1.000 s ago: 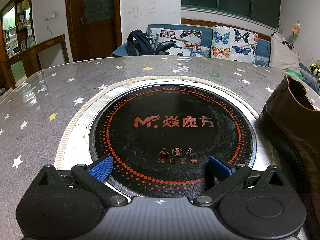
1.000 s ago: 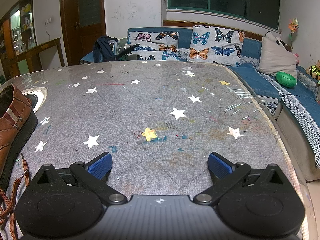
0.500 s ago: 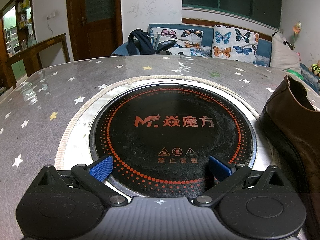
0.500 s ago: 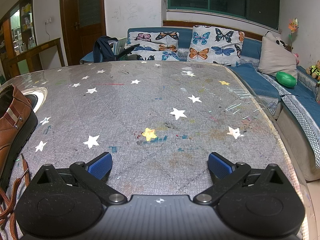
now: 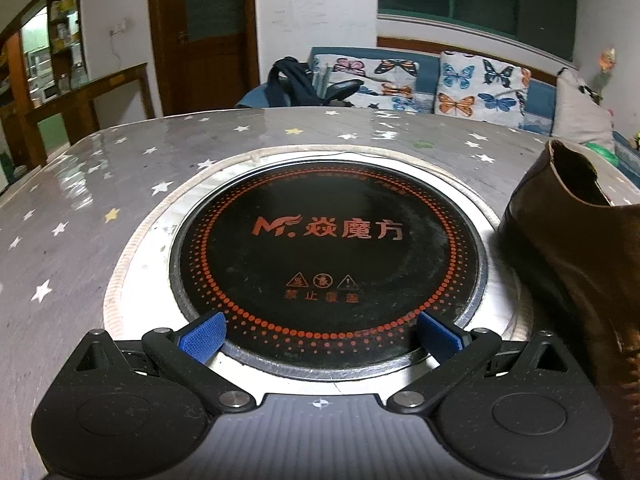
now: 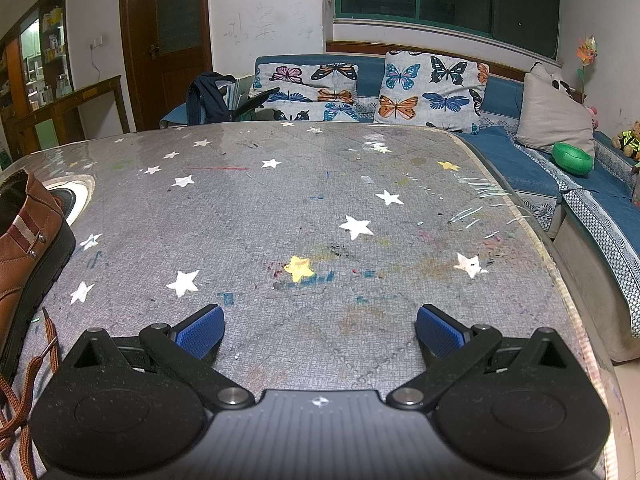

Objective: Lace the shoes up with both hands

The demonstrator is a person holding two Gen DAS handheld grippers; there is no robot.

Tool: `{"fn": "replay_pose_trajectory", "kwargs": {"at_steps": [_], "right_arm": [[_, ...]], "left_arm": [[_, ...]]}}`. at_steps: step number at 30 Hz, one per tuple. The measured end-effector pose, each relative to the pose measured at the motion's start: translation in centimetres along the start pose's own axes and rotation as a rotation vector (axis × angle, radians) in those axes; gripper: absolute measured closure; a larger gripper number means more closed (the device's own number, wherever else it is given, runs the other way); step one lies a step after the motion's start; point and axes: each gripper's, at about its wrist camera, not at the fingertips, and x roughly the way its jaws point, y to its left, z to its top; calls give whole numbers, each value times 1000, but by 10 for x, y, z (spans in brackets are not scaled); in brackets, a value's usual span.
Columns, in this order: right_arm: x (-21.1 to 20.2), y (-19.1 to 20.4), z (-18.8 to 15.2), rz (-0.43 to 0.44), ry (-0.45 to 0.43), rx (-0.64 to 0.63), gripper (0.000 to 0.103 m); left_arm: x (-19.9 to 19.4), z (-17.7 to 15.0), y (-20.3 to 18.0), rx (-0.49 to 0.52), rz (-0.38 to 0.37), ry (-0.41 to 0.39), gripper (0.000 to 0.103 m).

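A brown leather shoe (image 5: 568, 240) stands at the right edge of the left wrist view, heel end toward the sofa. The same shoe (image 6: 24, 248) fills the left edge of the right wrist view, showing its black sole and a striped heel tab. Its brown lace (image 6: 28, 380) trails loose on the table at the lower left. My left gripper (image 5: 320, 334) hovers open over the round cooktop, left of the shoe, nothing between its blue pads. My right gripper (image 6: 320, 332) is open above bare tablecloth, right of the shoe and lace.
A black induction cooktop (image 5: 328, 252) with a metal ring is set into the grey star-print table (image 6: 320, 208). Beyond the table's far and right edges runs a blue sofa (image 6: 520, 152) with butterfly cushions. A wooden door (image 5: 200, 36) and side counter stand at the back left.
The left wrist view has tipped slightly, with the shoe sitting a little lower in frame. The right gripper has not moved. Both stay open.
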Motion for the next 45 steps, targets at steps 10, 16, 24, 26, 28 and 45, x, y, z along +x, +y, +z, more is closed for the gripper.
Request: {"fn": "replay_pose_trajectory", "kwargs": {"at_steps": [10, 16, 24, 26, 28, 45], "right_arm": [[0, 0, 0, 0, 0, 0, 0], [0, 0, 0, 0, 0, 0, 0], [0, 0, 0, 0, 0, 0, 0], [0, 0, 0, 0, 0, 0, 0], [0, 0, 0, 0, 0, 0, 0], [0, 0, 0, 0, 1, 0, 0]], "left_arm": [[-2, -1, -1, -13, 13, -5, 0], [-2, -2, 0, -14, 14, -6, 0], [0, -1, 0, -14, 13, -7, 0], [0, -1, 1, -15, 13, -8, 0], [0, -1, 1, -14, 13, -8, 0], [0, 0, 0, -15, 14, -8, 0]]}}
